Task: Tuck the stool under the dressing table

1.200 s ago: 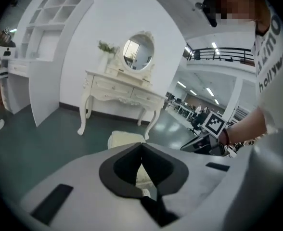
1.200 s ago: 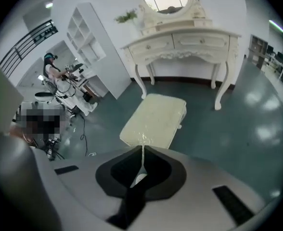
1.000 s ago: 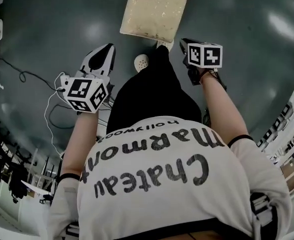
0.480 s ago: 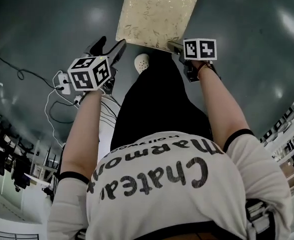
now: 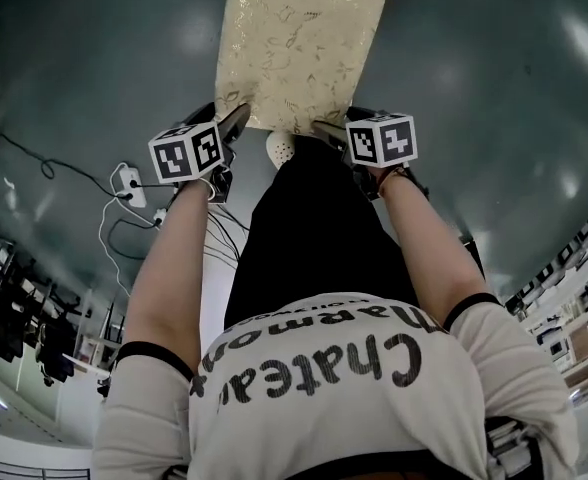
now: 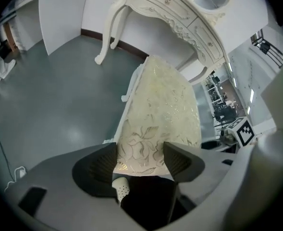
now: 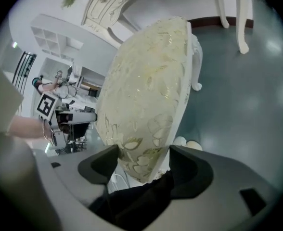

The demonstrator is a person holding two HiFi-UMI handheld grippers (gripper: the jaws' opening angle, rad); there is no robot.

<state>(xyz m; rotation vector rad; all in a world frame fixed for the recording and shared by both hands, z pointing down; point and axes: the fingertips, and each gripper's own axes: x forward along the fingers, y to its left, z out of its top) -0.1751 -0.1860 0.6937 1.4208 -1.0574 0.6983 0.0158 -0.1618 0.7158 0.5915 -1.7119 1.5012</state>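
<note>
Padded stool (image 5: 304, 48) stands on the floor, its long axis running away toward the dressing table (image 6: 180, 13) beyond it. At the stool's near end, the left gripper (image 5: 232, 120) and right gripper (image 5: 326, 128) each straddle 1 corner. Their jaws have just been opening and are spread wide, not pinching.

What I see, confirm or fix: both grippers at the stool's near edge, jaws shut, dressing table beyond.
Wrong on the jaws: the gripper views show the left gripper and right gripper open, jaws just opened, a near corner of the stool between each pair. The dressing table is beyond.
</note>
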